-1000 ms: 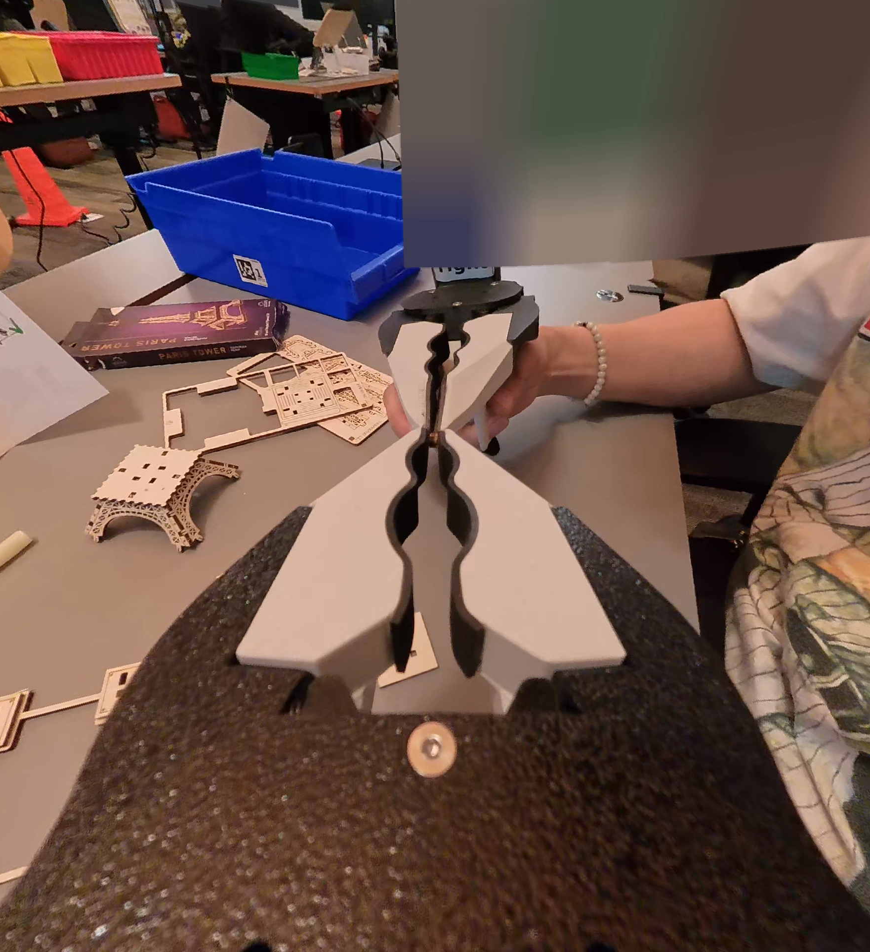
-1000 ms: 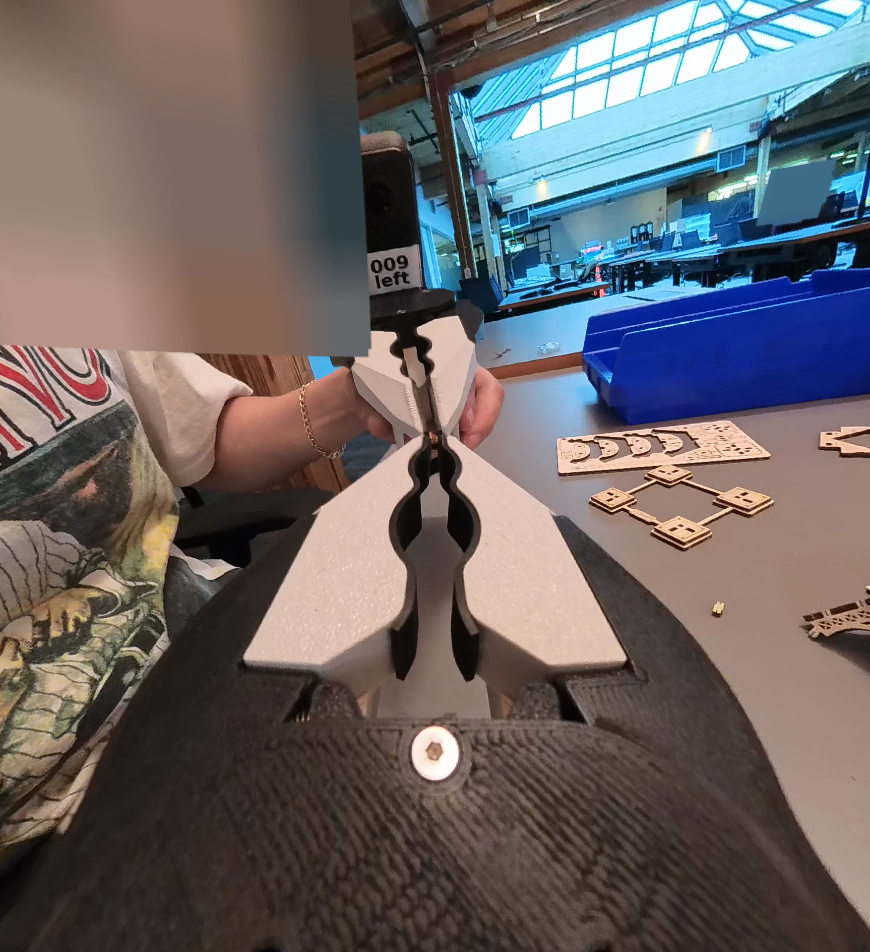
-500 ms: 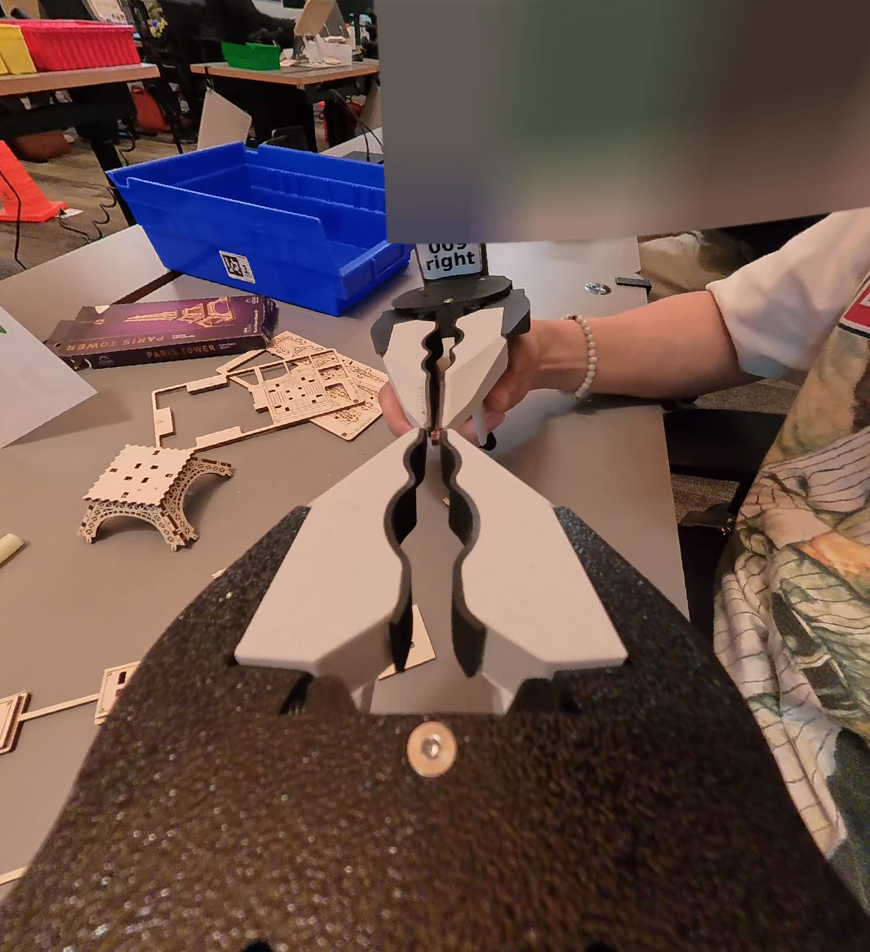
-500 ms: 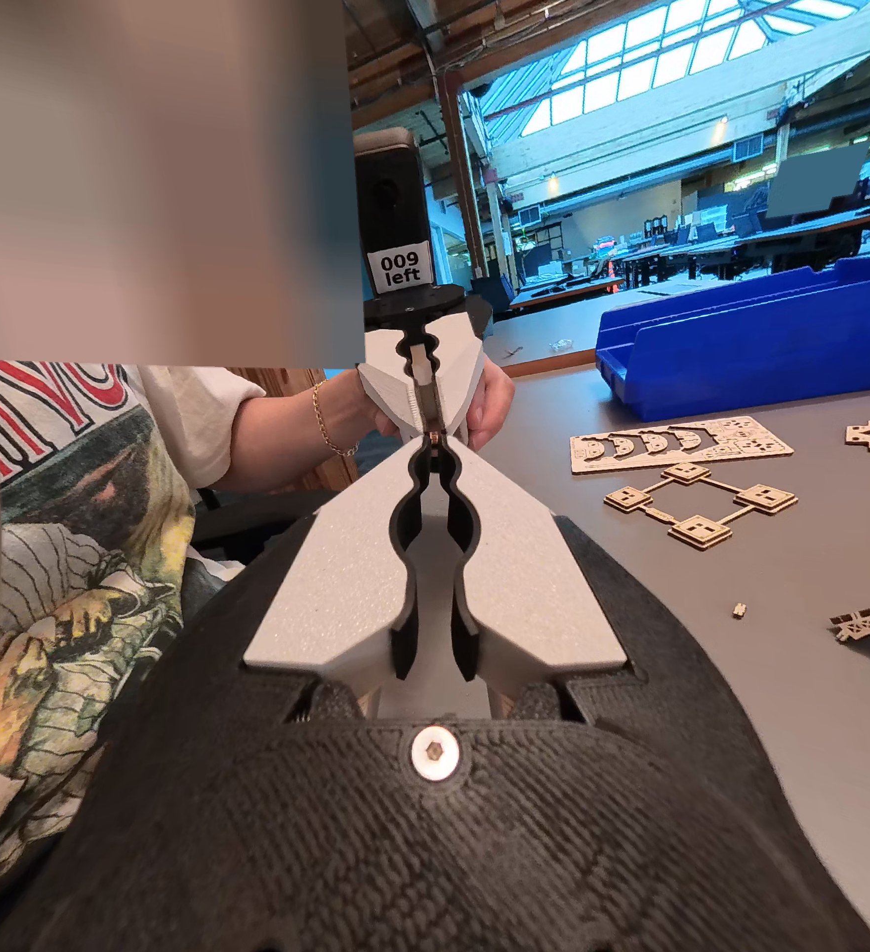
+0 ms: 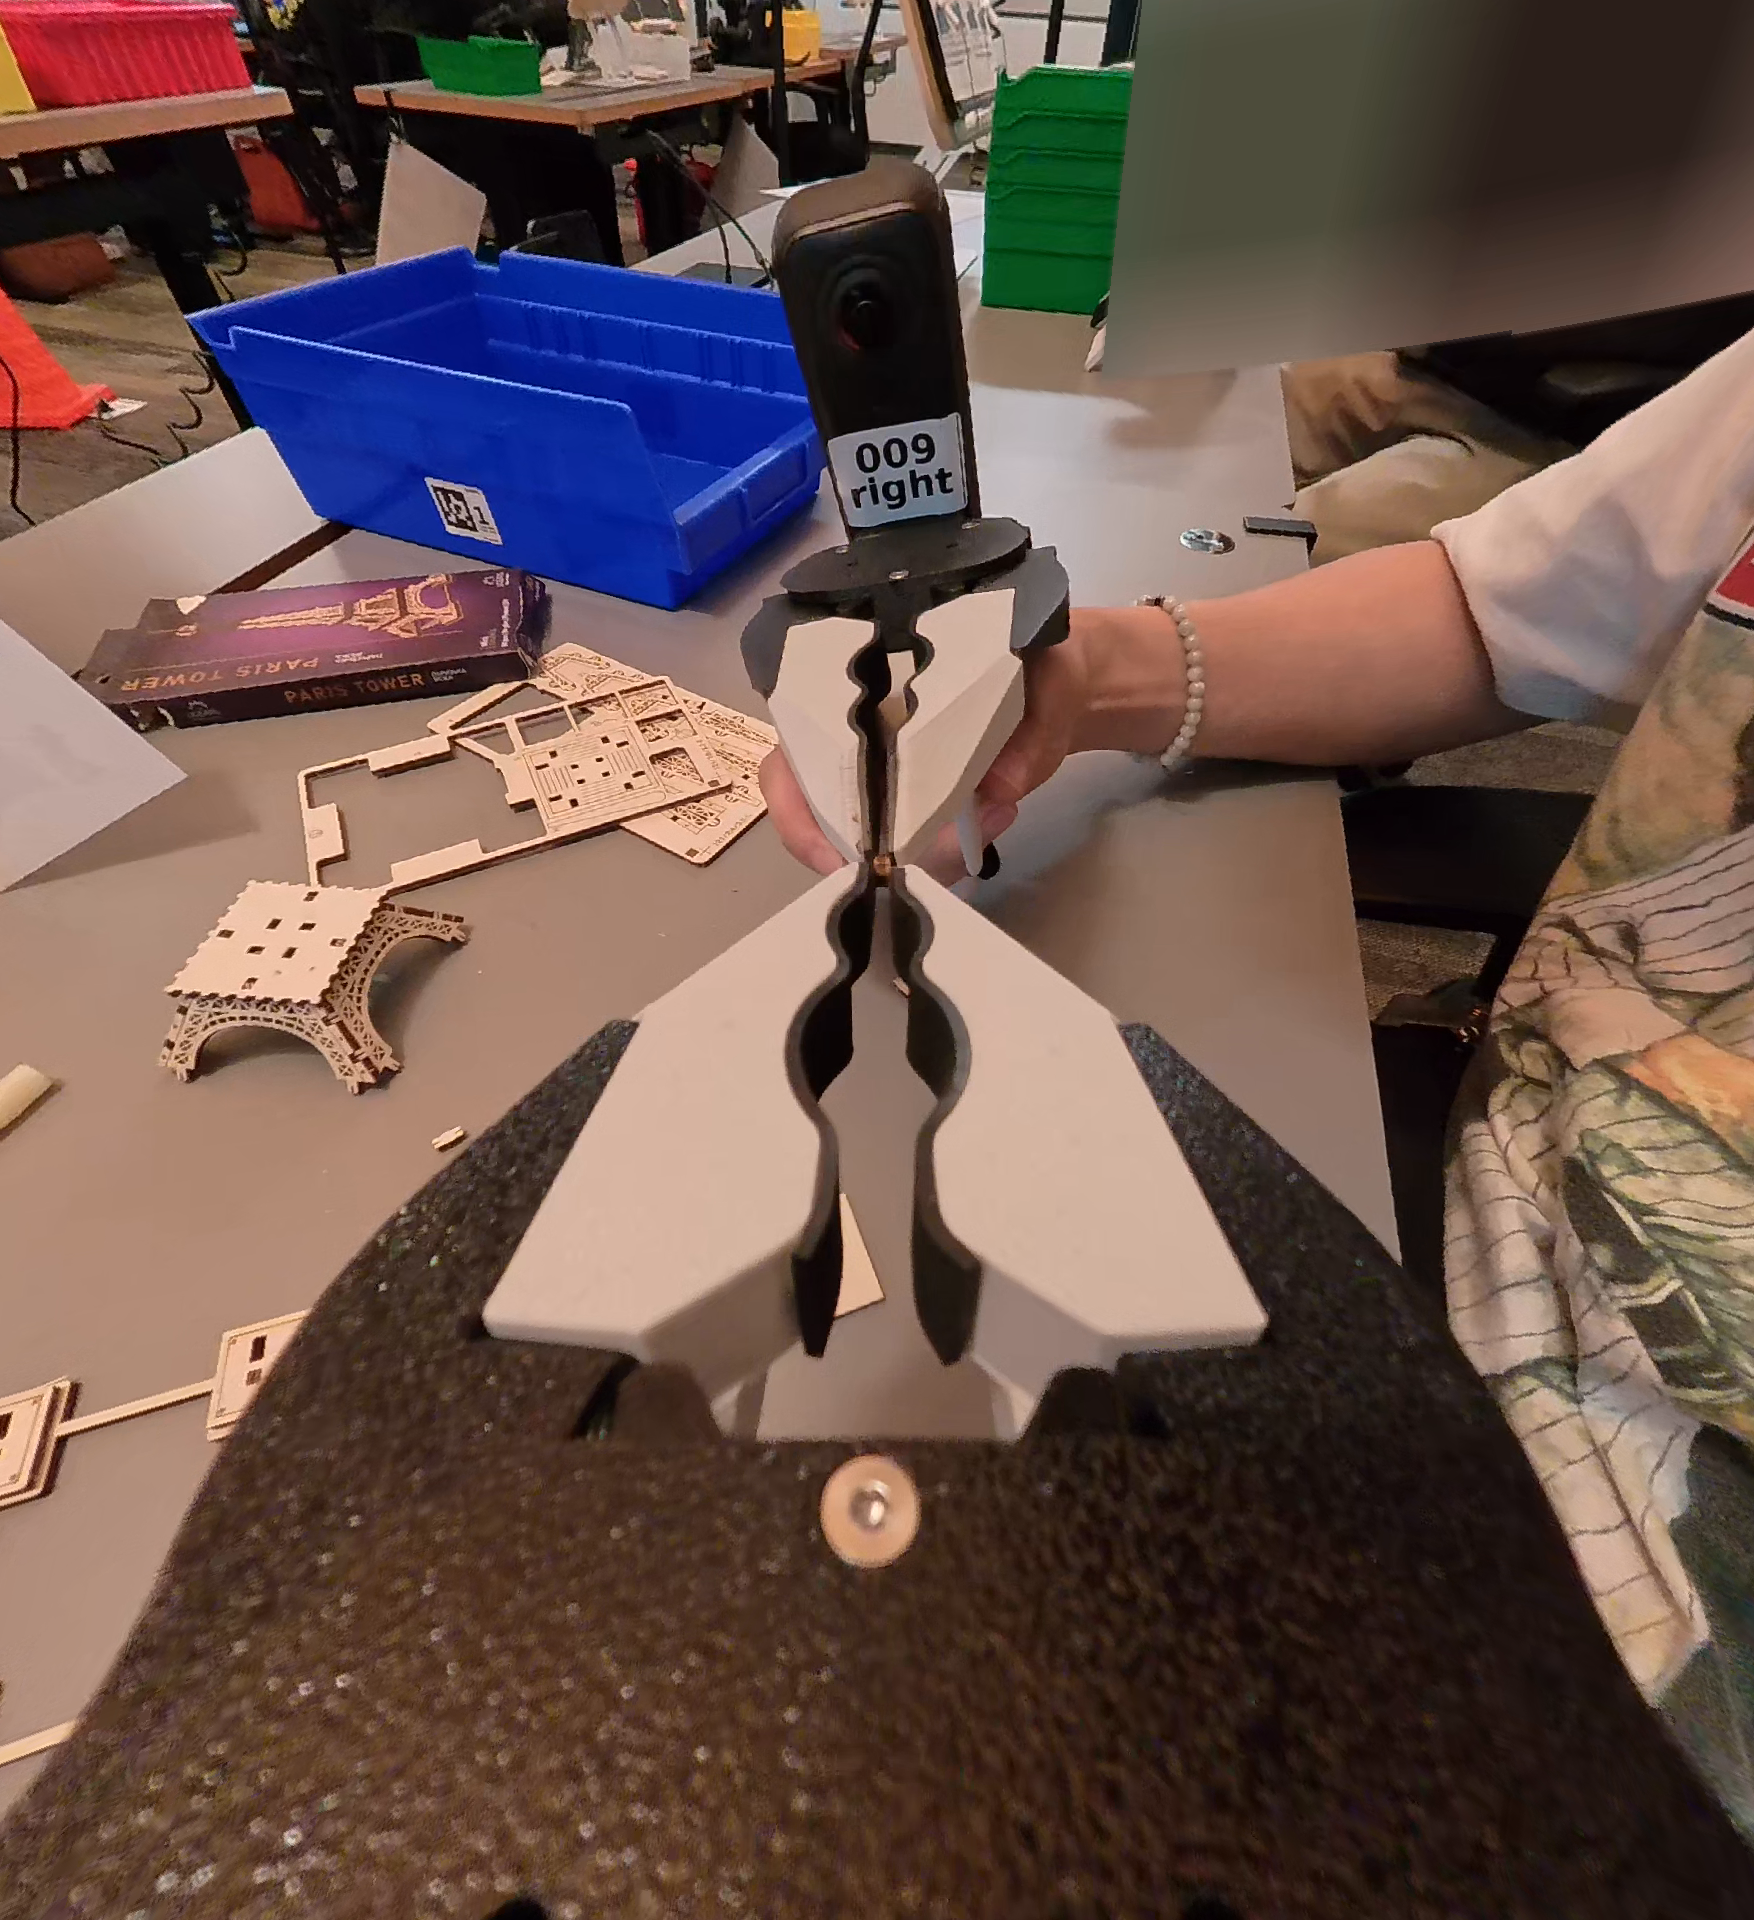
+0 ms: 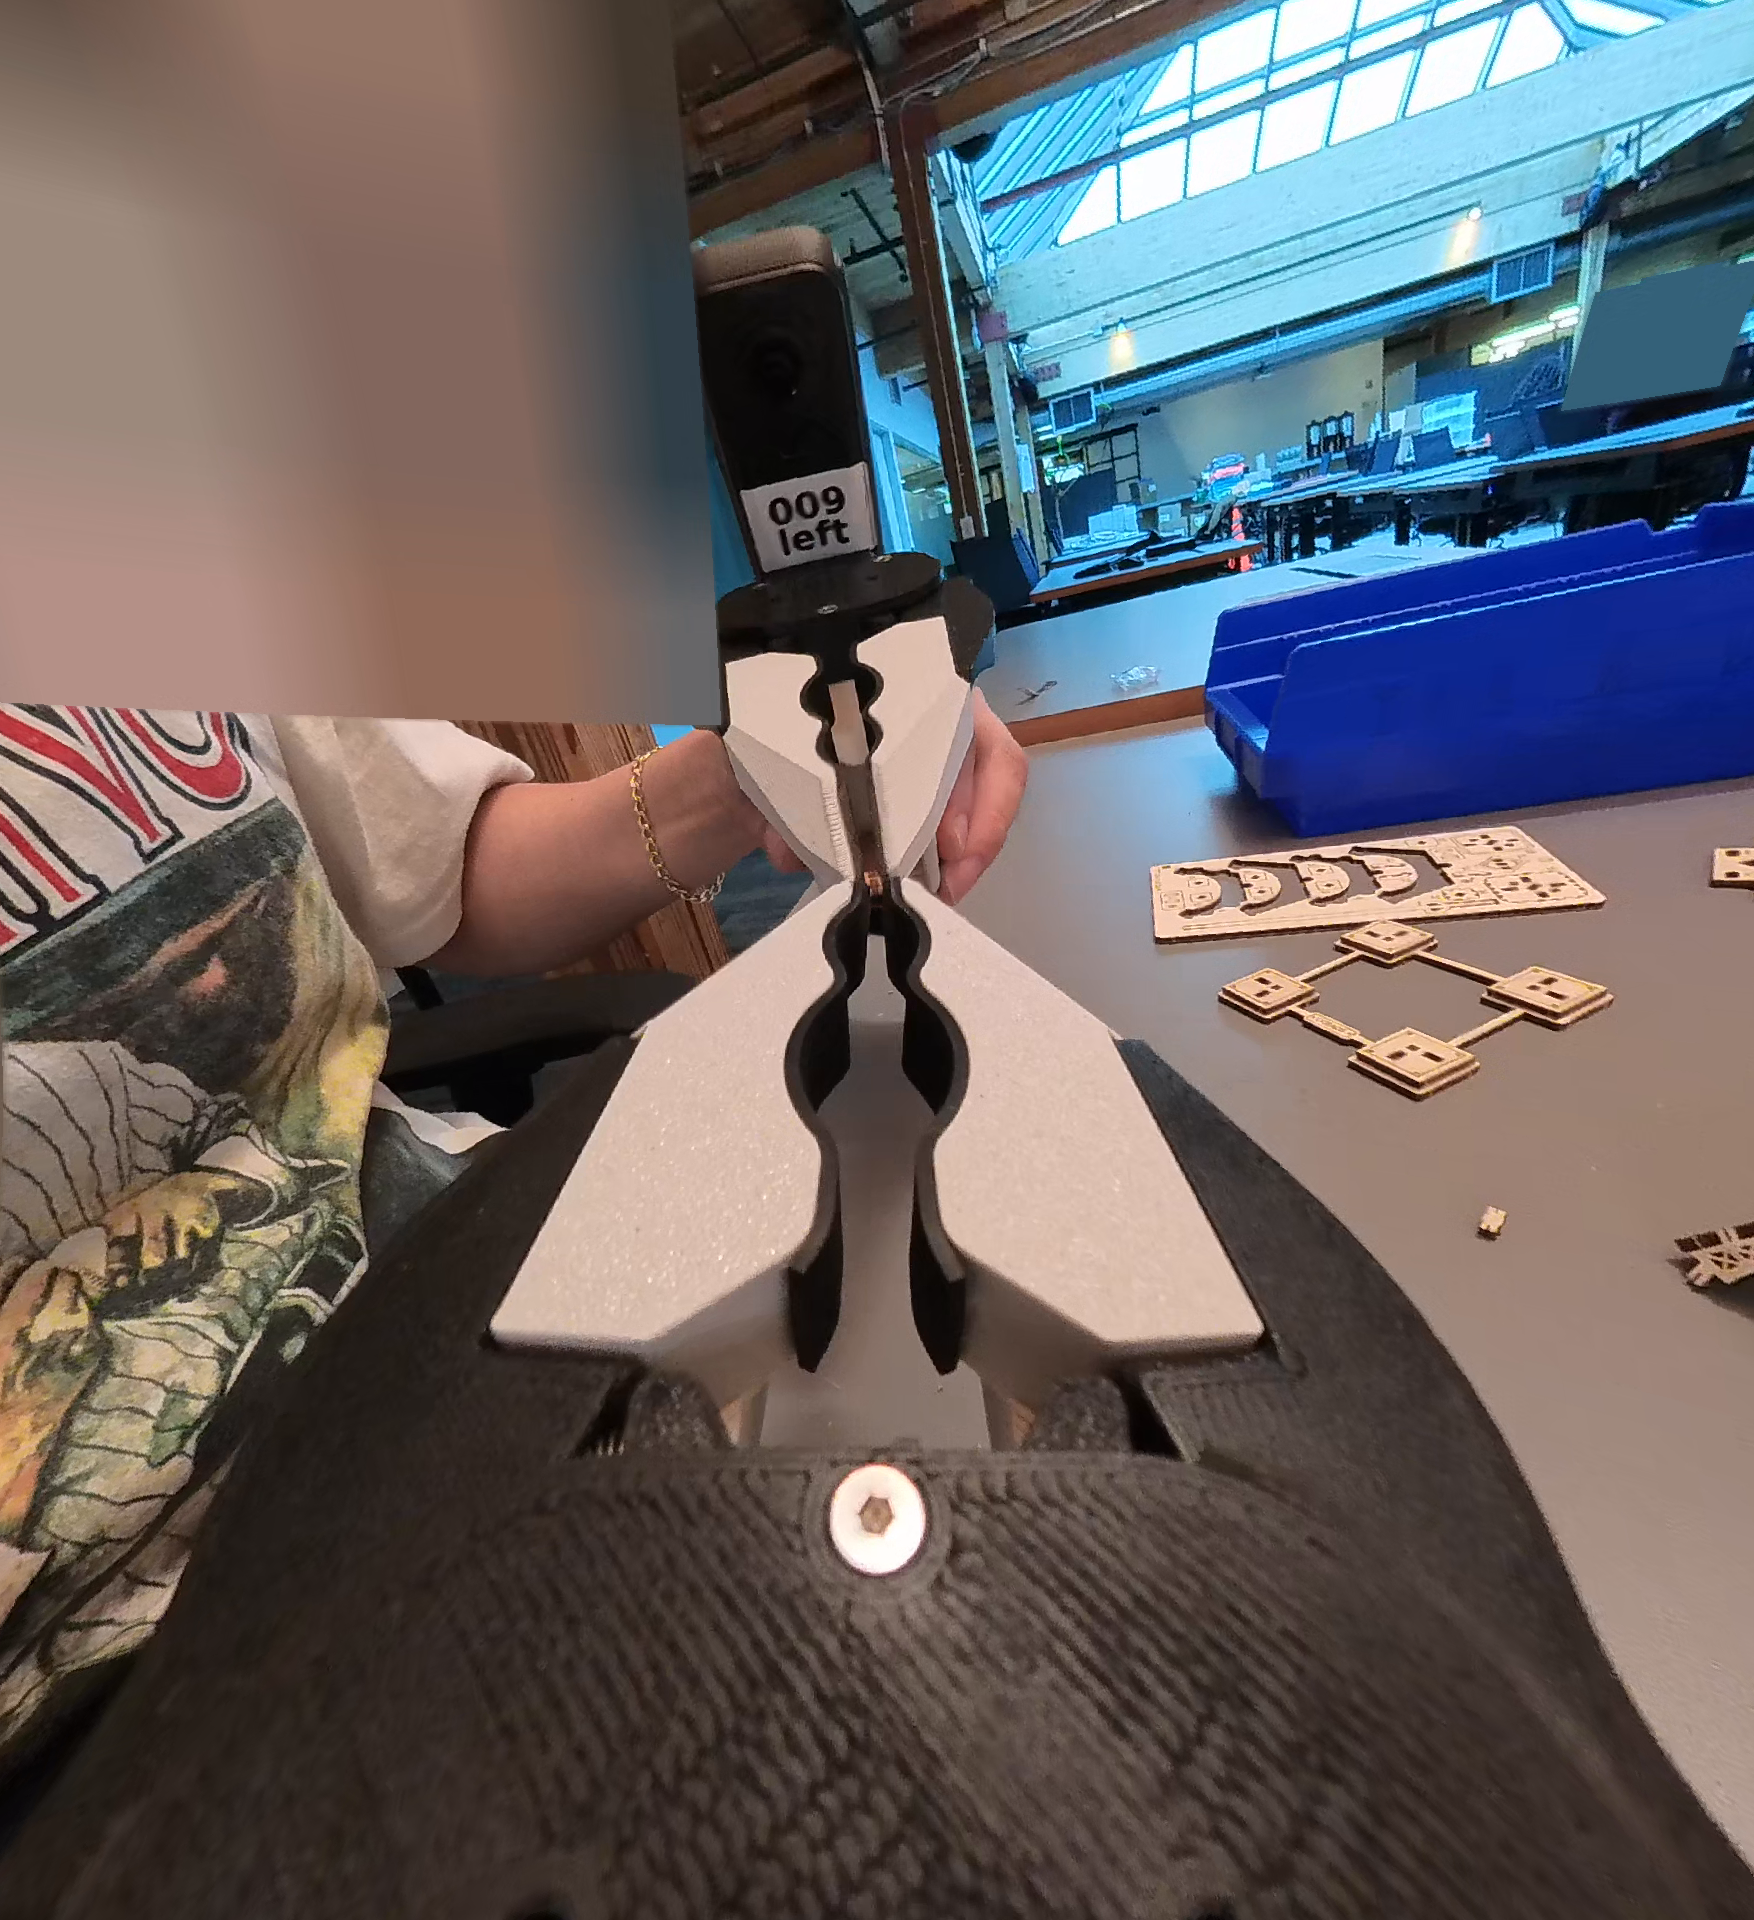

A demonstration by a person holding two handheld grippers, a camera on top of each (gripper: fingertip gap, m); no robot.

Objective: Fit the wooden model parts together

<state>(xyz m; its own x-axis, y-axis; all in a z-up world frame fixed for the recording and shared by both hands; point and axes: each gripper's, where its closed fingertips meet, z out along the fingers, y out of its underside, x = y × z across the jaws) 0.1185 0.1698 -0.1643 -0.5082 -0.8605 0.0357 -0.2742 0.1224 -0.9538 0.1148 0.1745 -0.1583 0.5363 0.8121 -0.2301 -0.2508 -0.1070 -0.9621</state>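
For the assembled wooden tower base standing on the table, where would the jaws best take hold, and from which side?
Grip the tower base across its flat square top deck, coming down from above. It stands upright on four arched lattice legs, which look thin and fragile, while the deck's straight opposite edges give the jaws parallel faces. Probably use the left gripper, since the base shows on its side, though it is shut now.

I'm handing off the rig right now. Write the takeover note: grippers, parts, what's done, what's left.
Left gripper: shut on a small wooden piece, tips pinched.
Right gripper: shut on a thin wooden strip.
The two grippers meet tip to tip in the air above the grey table.
Done: tower base stands assembled on the table.
Left: whether the held parts are already joined cannot be seen. Part sheets and the four-square frame remain flat on the table.
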